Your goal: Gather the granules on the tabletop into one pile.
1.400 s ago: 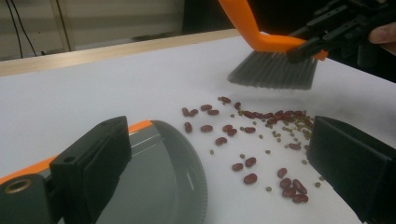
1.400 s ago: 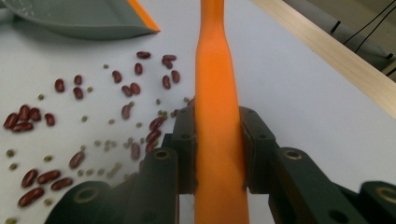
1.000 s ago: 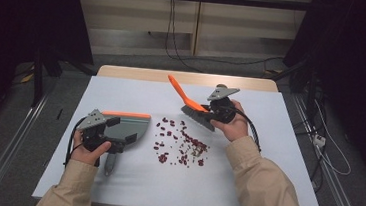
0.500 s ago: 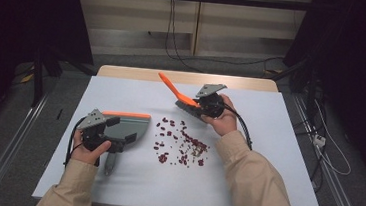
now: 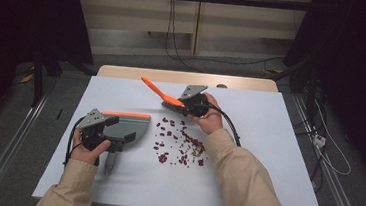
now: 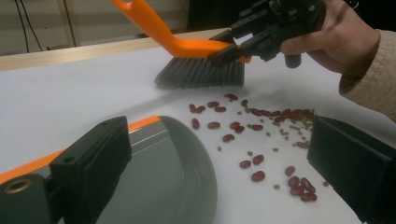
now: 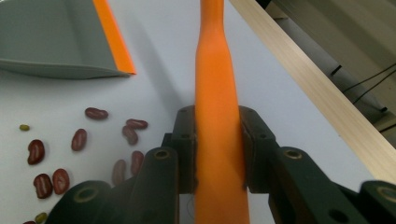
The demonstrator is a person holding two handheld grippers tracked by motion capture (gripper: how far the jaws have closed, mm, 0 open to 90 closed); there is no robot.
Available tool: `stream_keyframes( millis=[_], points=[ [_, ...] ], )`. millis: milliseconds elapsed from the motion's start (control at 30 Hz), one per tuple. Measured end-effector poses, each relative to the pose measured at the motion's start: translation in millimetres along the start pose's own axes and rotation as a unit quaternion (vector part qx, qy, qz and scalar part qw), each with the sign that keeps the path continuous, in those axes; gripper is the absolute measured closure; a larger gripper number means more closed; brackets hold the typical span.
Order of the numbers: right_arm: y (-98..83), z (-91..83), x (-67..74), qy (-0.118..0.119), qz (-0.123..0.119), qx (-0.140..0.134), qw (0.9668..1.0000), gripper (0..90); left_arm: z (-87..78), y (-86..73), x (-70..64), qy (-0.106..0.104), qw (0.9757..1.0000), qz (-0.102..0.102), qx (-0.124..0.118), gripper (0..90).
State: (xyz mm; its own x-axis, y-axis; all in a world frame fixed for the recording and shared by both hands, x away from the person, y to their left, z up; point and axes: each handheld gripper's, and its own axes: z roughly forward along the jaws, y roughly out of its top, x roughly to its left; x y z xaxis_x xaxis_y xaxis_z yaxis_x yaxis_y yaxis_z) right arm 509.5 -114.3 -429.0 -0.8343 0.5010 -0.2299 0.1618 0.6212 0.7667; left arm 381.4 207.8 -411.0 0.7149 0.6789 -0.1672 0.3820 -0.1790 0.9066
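Observation:
A brush with an orange handle (image 5: 158, 92) and grey bristles (image 6: 201, 73) hovers just behind a scatter of red beans (image 5: 180, 143) mixed with small green ones on the white table. My right gripper (image 5: 181, 103) is shut on the handle (image 7: 215, 93), which runs up between its jaws. A grey dustpan (image 5: 134, 124) with an orange rim lies flat to the left of the beans (image 6: 252, 135), its mouth facing them. My left gripper (image 5: 121, 129) stands open over the dustpan (image 6: 163, 177), jaws wide apart; the pan's handle pokes out below the hand.
The white tabletop (image 5: 268, 140) has bare room to the right and along the front. A wooden strip (image 5: 188, 77) borders its far edge. Cables (image 5: 227, 122) trail from the right gripper across the table.
My right gripper has carried the brush leftward and lowered it to just behind the beans. The left gripper and dustpan have stayed put.

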Motion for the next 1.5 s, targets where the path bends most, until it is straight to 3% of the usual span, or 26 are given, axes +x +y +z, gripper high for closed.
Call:
stream_keyframes(
  millis=[400, 500, 833, 1500],
  points=[
    [0.2, -12.8, 25.2, 0.060, -0.038, 0.005, 0.9975, 71.2, -3.1, -2.9, 2.8, 0.007, 1.0000, 0.000, 0.004, 6.2],
    [-3.4, -17.7, 27.8, 0.070, -0.031, -0.002, 0.9970, 71.2, -4.0, -3.3, 1.7, 0.007, 0.9999, 0.004, 0.008, 6.2],
    [-8.2, -32.2, 41.6, 0.103, -0.048, -0.002, 0.9935, 70.9, -7.1, -7.4, 1.7, 0.006, 0.9999, 0.009, 0.011, 6.2],
    [-12.6, -55.2, 56.7, 0.122, -0.044, 0.008, 0.9916, 71.0, -15.9, -12.6, 5.7, 0.008, 0.9998, 0.009, 0.016, 6.2]
  ],
)
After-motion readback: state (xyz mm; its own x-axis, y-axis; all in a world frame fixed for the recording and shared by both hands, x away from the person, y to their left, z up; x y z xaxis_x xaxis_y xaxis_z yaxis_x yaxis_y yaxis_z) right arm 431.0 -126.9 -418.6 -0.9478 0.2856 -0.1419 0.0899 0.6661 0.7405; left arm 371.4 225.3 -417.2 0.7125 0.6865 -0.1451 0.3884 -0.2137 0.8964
